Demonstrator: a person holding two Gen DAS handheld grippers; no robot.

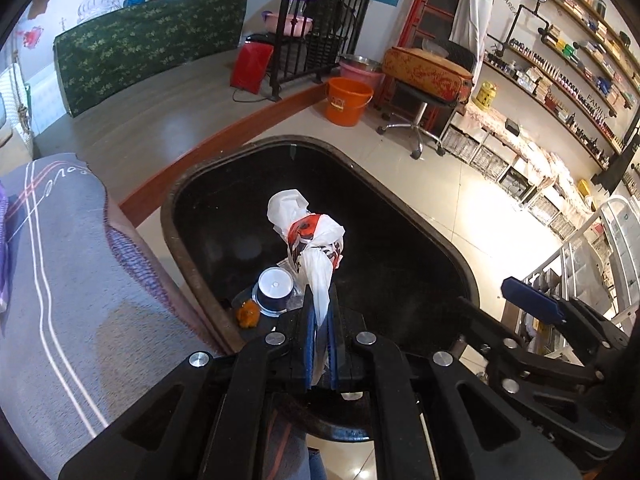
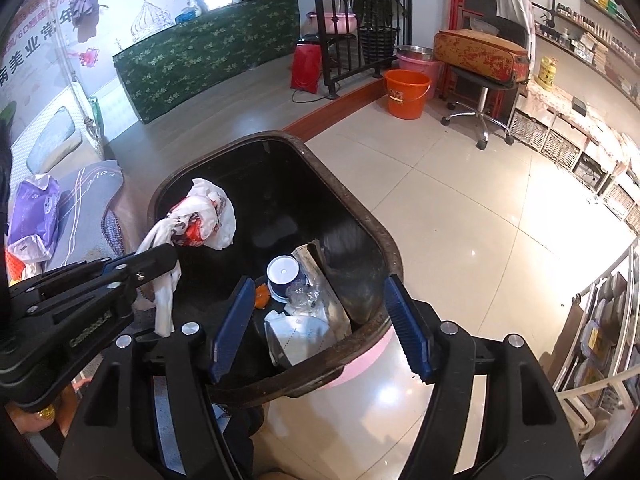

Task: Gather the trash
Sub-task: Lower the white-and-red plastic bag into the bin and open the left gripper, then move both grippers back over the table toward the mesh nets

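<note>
Two wrist views look down into one black bin (image 1: 400, 240) standing on a tiled floor (image 1: 460, 184). In the left view, the left gripper (image 1: 320, 320) has its blue fingers (image 1: 309, 340) pressed together on the tail of a crumpled white and orange plastic bag (image 1: 308, 232), which hangs over the bin's opening. The right view shows the same bag (image 2: 204, 216) from the side, held above the bin's left rim, with the left gripper (image 2: 160, 260) reaching in from the left.

The right gripper (image 2: 320, 324) hovers over the near rim with its fingers (image 2: 232, 328) spread wide and nothing between them. In the left view only one of its blue fingers (image 1: 532, 300) shows, at the right edge.

Inside the bin, both views show a white-capped cup (image 1: 274, 286) and an orange scrap (image 1: 248, 314). Only the right view shows the white mask (image 2: 298, 336) and clear wrapper (image 2: 304, 294) beside them, and the bin's pink outer wall (image 2: 360, 364). An orange bucket (image 1: 346, 100) stands well apart on the floor.
</note>
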